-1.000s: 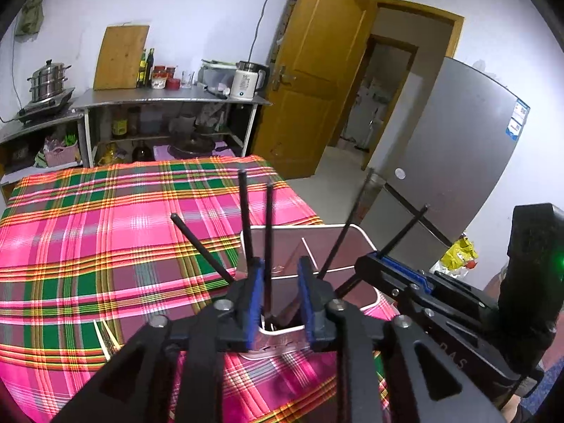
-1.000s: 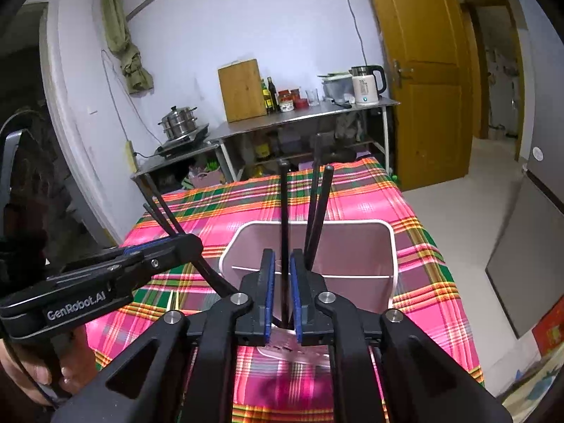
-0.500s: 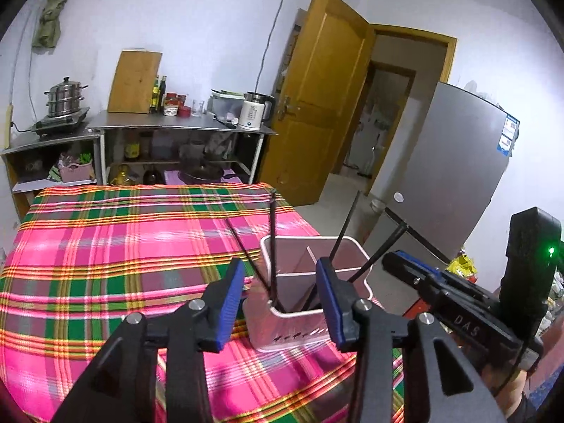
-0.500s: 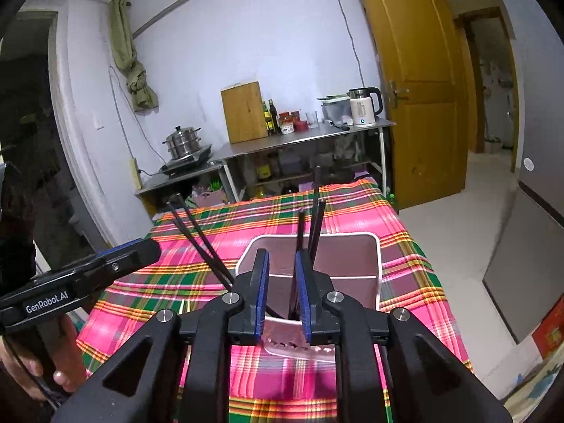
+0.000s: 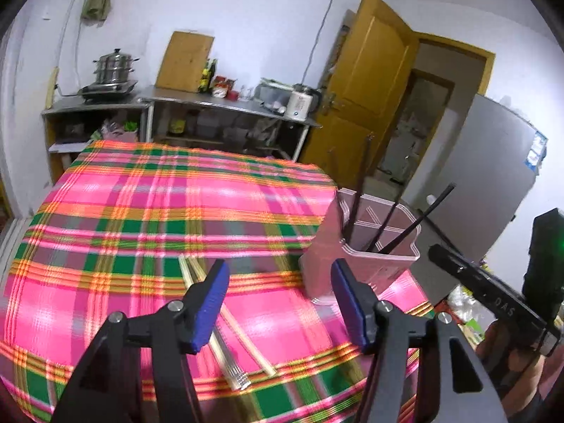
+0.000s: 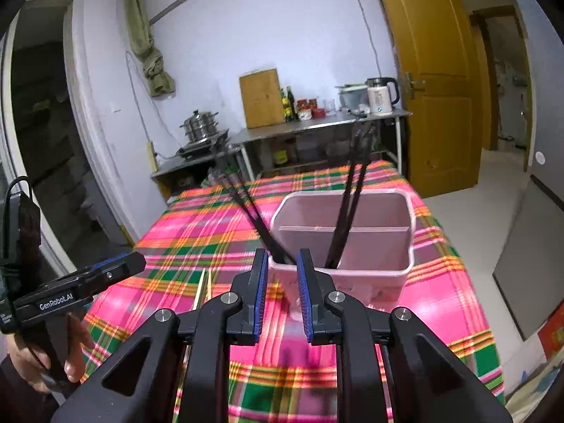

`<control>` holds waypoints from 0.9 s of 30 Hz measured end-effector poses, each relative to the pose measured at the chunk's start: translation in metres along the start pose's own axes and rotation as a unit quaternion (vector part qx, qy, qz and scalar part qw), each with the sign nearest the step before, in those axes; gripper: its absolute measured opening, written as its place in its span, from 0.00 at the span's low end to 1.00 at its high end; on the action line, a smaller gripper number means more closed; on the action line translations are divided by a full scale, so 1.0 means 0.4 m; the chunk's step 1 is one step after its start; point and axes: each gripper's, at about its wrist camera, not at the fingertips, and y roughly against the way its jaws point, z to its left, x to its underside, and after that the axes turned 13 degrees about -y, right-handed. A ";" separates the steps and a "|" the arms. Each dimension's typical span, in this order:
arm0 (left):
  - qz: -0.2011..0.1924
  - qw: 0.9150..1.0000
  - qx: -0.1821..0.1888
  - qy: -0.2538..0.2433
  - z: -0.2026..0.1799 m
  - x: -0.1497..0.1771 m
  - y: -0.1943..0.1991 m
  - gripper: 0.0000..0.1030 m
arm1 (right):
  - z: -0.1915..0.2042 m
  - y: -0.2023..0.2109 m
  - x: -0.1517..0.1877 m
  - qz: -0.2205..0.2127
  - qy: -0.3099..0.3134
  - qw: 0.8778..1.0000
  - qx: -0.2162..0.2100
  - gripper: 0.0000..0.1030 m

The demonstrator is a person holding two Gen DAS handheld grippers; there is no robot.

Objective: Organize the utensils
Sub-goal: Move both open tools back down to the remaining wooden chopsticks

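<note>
A pink divided utensil holder stands on the plaid tablecloth near its right edge, with several black chopsticks leaning in it. A pair of light wooden chopsticks lies on the cloth to its left. My left gripper is wide open and empty, above the wooden chopsticks. My right gripper is open a little and empty, just in front of the holder's near wall.
The plaid cloth covers the table. Behind it stands a steel shelf with a kettle, jars, a cutting board and a steamer pot. A wooden door and a grey fridge are to the right.
Both grippers let go of black chopsticks, which now stand in the holder, and pulled back. My left gripper opened wide and swung left over the wooden chopsticks.
</note>
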 end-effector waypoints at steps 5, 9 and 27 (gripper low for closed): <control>0.020 1.000 -0.020 0.004 0.031 0.061 -0.006 0.60 | 0.019 -0.027 0.038 0.026 0.001 1.000 -0.009 0.17; 0.037 0.999 -0.018 0.009 0.044 0.104 -0.015 0.59 | 0.042 -0.053 0.074 0.047 0.011 0.999 -0.016 0.17; 0.101 0.993 -0.044 0.039 0.125 0.178 -0.143 0.35 | 0.098 -0.205 0.165 0.129 0.045 0.990 -0.044 0.17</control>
